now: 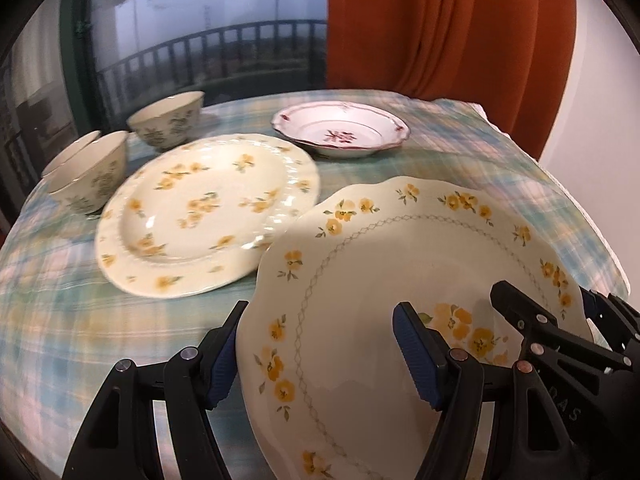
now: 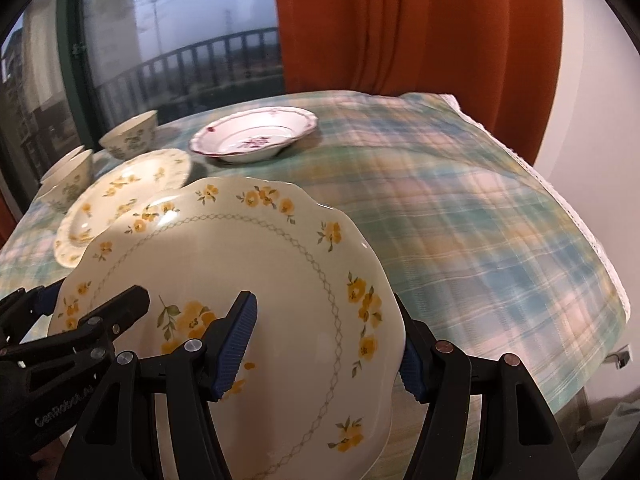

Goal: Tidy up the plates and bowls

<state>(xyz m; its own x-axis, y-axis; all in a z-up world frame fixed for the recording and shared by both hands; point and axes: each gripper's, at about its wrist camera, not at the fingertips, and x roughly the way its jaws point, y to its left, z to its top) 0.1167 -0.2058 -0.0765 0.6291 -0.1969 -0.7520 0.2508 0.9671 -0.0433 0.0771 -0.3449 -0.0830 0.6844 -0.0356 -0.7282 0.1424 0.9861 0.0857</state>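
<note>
Both grippers' fingers (image 1: 416, 356) straddle scalloped plate (image 1: 400, 264) edges.

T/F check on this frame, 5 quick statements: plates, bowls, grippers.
1. Both the left gripper and right gripper hold the scalloped plate. True.
2. The scalloped plate lies flat on the tablecloth. False: it is lifted and tilted.
3. The red-flowered dish sits stacked on the round yellow-flowered plate. False: it stands apart, behind it.
4. The green-patterned bowls stand on the window side of the table. True.
5. The curtain is blue. False: it is orange.
</note>
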